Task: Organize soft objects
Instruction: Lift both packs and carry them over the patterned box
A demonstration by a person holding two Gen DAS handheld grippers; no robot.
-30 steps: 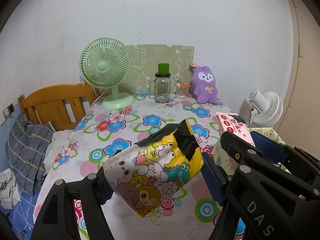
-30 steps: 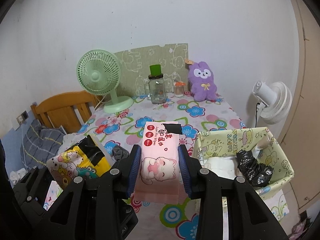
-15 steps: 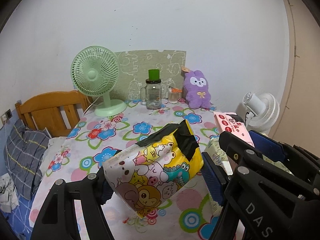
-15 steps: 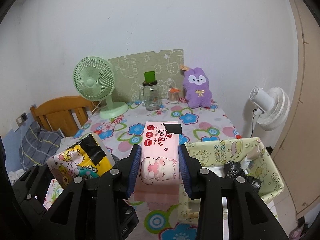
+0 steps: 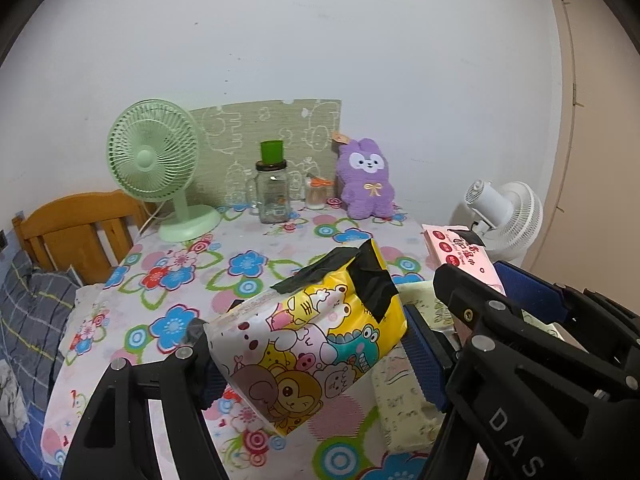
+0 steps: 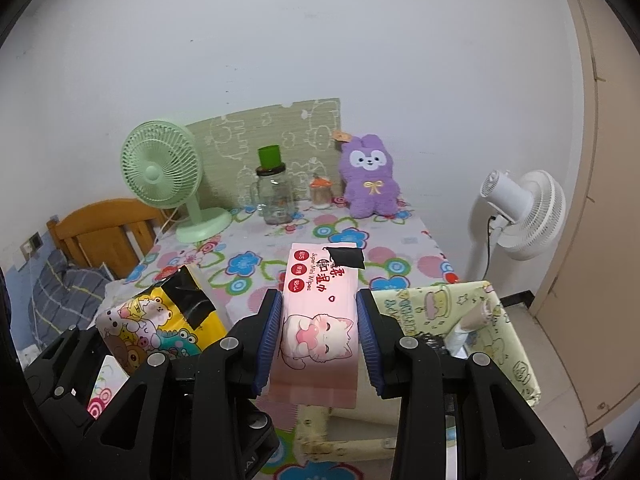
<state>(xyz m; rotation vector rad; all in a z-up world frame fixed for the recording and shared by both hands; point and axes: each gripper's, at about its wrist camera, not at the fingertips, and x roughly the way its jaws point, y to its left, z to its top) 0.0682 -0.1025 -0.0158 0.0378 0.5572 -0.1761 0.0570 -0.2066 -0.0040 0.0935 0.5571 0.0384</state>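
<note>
My left gripper (image 5: 308, 354) is shut on a yellow cartoon-print tissue pack (image 5: 308, 340) with black tape on top, held above the flowered table (image 5: 192, 276). That pack also shows at the left of the right wrist view (image 6: 160, 320). My right gripper (image 6: 318, 330) is shut on a pink wet-wipes pack (image 6: 320, 312) with a cat print, held above the near left corner of a pale yellow fabric basket (image 6: 500, 336). The pink pack shows in the left wrist view (image 5: 460, 256) too. A purple plush bunny (image 6: 370, 178) sits at the table's back.
A green desk fan (image 6: 168, 176), a glass jar with a green lid (image 6: 274, 196) and a small jar (image 6: 320, 190) stand at the back. A white floor fan (image 6: 520, 216) is at the right. A wooden bed frame (image 5: 72, 232) is left.
Both grippers have drawn back and up with their packs. The table's far objects look smaller and the basket sits lower under the right gripper.
</note>
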